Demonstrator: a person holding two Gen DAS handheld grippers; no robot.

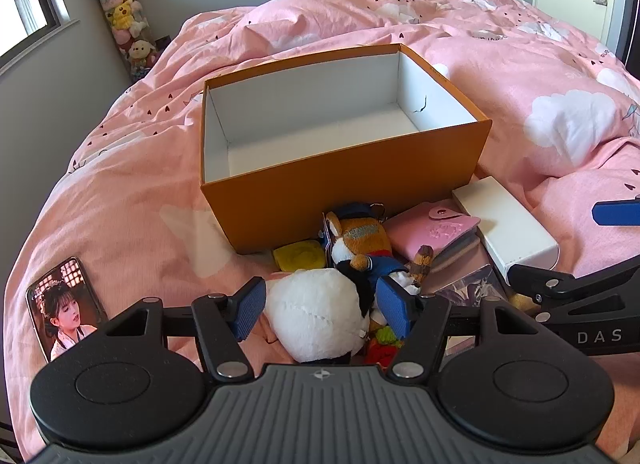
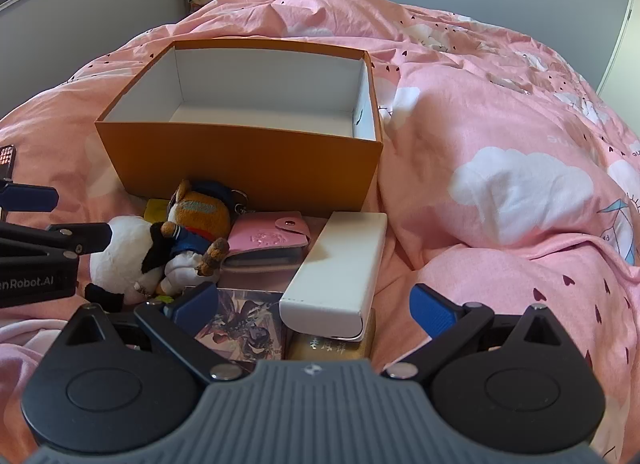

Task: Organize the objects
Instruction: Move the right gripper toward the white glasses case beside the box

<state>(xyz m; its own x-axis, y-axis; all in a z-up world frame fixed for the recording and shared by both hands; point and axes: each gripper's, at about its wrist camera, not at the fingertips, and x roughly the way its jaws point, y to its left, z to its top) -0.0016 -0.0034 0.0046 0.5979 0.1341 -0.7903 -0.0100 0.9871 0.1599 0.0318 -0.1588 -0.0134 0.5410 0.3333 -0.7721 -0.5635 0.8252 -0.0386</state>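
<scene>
- Orange box (image 1: 352, 188): stands open on the bed (image 1: 132, 192), its white inside bare; judged the container for the loose items, which lie heaped just before its near wall.
- Left tongs (image 1: 322, 306): blue pads (image 1: 250, 306) on either side of the white plush (image 1: 316, 316), touching or nearly touching it; whether they already pinch it cannot be told. The plush is soft, so a firm squeeze seems needed.
- Right tongs (image 2: 316, 310): spread wide, holding nothing, poised over the white case (image 2: 340, 272), which rests across a picture card (image 2: 244, 320) and a gold box (image 2: 332, 344).
- Fox plush (image 1: 360, 240) and pink wallet (image 1: 436, 232): lie between the white plush and the box, not yet sorted.
- Phone (image 1: 64, 304): apart, to the left on the bed.
</scene>
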